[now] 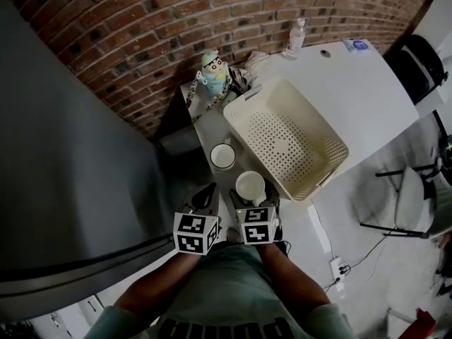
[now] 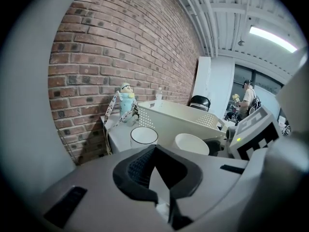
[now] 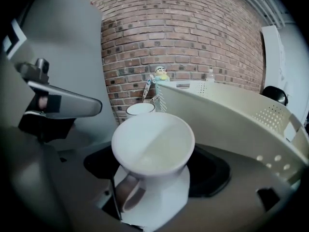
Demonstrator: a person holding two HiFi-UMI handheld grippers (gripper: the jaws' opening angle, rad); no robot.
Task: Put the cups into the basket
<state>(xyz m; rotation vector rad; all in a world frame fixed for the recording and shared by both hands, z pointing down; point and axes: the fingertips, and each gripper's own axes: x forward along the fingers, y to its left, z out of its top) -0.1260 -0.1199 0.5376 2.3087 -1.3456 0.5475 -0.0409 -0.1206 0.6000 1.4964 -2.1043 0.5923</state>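
Note:
A cream perforated basket (image 1: 286, 136) stands empty on the white table (image 1: 360, 83), also seen in the left gripper view (image 2: 178, 117). Left of it sits a white cup with a dark rim (image 1: 223, 156) (image 2: 144, 136). My right gripper (image 1: 254, 198) is shut on a plain white cup (image 3: 153, 144) (image 1: 251, 186), held upright by its base just before the basket's near corner, its handle (image 3: 129, 193) turned towards the camera. My left gripper (image 1: 205, 198) (image 2: 155, 151) hovers beside it, shut and holding nothing, short of the dark-rimmed cup.
A large grey cabinet (image 1: 70, 154) fills the left side. A toy figure (image 1: 214, 73) and a water bottle (image 1: 295, 39) stand by the brick wall. A black chair (image 1: 417, 62) is at the far right. A person (image 2: 248, 98) stands far off.

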